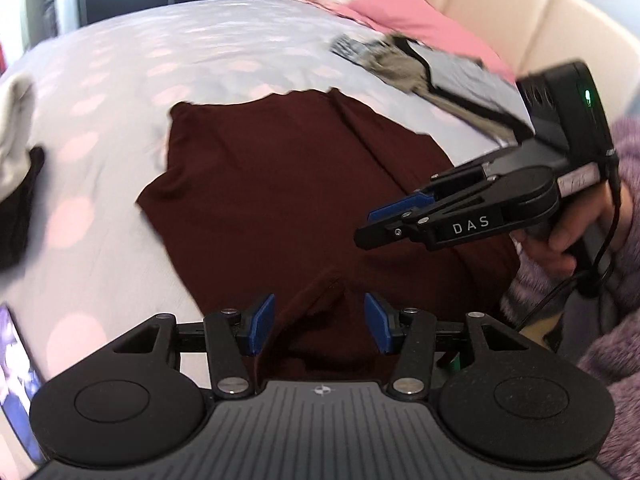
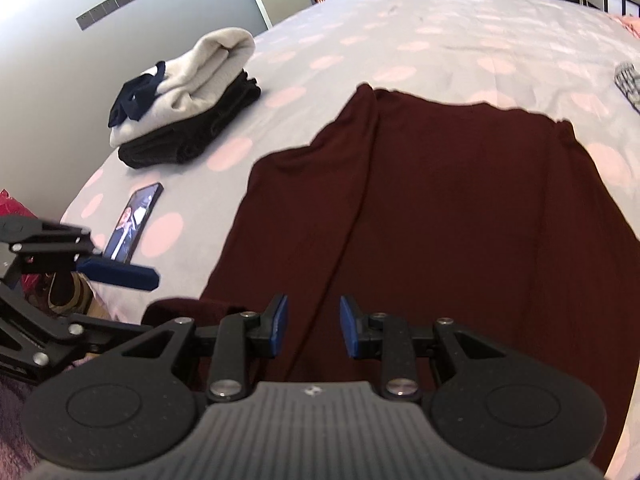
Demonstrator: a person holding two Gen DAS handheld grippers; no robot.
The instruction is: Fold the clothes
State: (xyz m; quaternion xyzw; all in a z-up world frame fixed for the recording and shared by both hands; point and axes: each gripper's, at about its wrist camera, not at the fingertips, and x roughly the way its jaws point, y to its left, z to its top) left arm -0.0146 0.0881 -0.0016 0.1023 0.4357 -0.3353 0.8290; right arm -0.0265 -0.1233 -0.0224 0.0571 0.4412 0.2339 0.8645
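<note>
A dark maroon garment [image 1: 280, 184] [image 2: 440, 220] lies spread flat on the bed, with long creases down its length. My left gripper [image 1: 320, 324] hangs over its near edge, where a raised fold of the cloth stands between the blue pads without touching them; it is open. My right gripper [image 2: 314, 324] is open too, over the maroon cloth with nothing pinched. In the left wrist view the right gripper [image 1: 376, 224] hovers above the garment's right side, held by a hand [image 1: 576, 224] in a fuzzy purple sleeve. The left gripper [image 2: 120, 274] shows at the right wrist view's left edge.
A folded stack of white and black clothes [image 2: 192, 100] [image 1: 16, 160] sits at the bed's left. A phone [image 2: 134, 220] lies on the dotted sheet [image 1: 200, 48] near it. A grey and black garment [image 1: 440, 76] and pink bedding [image 1: 420, 24] lie by the cream headboard [image 1: 520, 8].
</note>
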